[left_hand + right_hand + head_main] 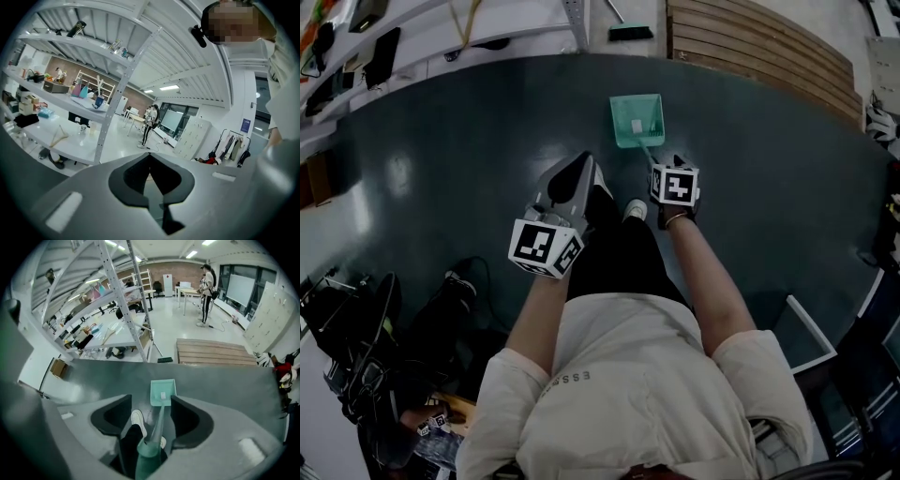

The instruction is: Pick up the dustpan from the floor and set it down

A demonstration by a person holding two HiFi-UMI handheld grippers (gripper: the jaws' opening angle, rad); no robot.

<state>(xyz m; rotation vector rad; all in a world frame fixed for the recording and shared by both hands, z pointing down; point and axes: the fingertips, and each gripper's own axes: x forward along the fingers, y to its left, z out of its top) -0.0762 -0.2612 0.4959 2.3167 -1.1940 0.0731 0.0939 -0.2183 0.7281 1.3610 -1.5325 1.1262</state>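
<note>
**Operator:** Currently, where is the dustpan (637, 120)?

**Technician:** The teal pan lies on the dark floor (469, 141), just ahead of the person's white shoe (635, 210). Its scoop end points away from the person, toward the slatted wooden platform (759, 47). Its handle (157, 425) runs back from the pan up to the right tool (151, 414).

**Operator:** State of the right tool?

**Technician:** It points steeply down at the floor and its jaws are spread wide. The handle stands between them, nearer the right-hand pad, with a visible gap on each side. Neither pad presses on it.

**Operator:** State of the left tool (150, 157)?

**Technician:** Its jaw tips are pressed together with nothing between them. It points roughly level across the room, toward a white shelving rack (117, 89), and sits apart from the dustpan, to the left of the person's legs in the head view.
</note>
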